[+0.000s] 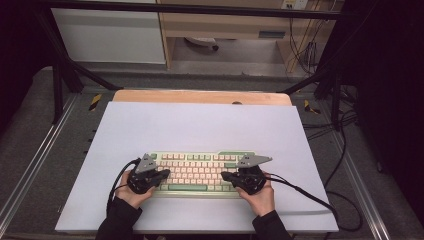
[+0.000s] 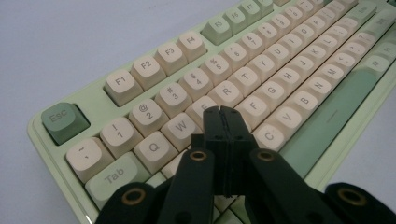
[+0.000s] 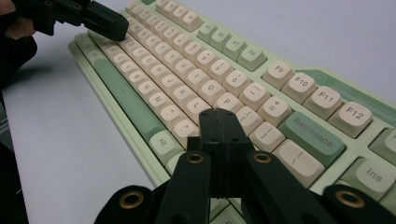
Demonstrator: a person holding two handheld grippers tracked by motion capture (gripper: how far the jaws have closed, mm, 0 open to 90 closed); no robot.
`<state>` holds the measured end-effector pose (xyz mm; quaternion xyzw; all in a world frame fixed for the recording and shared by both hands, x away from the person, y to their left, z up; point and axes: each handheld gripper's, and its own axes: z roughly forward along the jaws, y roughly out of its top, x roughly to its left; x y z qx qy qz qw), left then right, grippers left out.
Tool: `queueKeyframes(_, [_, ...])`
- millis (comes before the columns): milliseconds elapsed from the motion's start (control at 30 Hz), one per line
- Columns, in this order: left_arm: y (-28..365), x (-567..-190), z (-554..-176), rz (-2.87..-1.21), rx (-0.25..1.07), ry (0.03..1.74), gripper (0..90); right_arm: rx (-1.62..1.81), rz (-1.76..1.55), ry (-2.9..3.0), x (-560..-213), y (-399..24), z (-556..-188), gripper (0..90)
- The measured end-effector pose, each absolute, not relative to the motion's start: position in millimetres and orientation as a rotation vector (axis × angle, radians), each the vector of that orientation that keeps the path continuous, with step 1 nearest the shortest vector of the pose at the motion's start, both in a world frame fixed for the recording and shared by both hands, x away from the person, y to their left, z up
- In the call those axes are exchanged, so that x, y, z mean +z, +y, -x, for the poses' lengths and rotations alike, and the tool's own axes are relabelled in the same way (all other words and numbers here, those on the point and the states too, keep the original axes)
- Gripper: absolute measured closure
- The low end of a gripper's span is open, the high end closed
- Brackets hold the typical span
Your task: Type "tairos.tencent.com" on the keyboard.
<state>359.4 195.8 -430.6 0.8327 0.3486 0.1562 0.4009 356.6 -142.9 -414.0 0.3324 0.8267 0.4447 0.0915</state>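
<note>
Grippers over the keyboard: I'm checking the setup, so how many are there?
2. The left gripper is over the left end of the keyboard, the right gripper over its right end; both have their jaws shut, holding nothing.

I see the keyboard [image 2: 196, 79] in smooth matt plastic. The table sheet [image 1: 200, 125] looks matt; my grippers' jaws look matt black plastic.

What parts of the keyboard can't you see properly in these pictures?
- Left gripper view: the left gripper, shut, covers the keys beneath its fingers.
- Right gripper view: the right gripper, shut, hides keys near the Backspace key.
- High view: the keyboard key labels are too small to read.
</note>
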Motion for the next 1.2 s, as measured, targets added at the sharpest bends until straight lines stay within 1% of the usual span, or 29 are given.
queueKeyframes(233, [195.4, -432.6, -359.7, -2.115, 0.393, 0.883, 90.0, 1.318, -0.987, 2.463, -415.3, -142.1, -356.4, 90.0])
queueKeyframes(800, [206.9, -421.2, -350.9, -2.074, 0.385, 0.868, 90.0, 1.351, -0.991, 2.454, -412.7, -141.0, -356.9, 90.0])
queueKeyframes(1200, [214.1, -421.6, -348.5, -2.068, 0.379, 0.873, 90.0, 1.354, -0.969, 2.470, -413.2, -125.5, -360.1, 90.0])
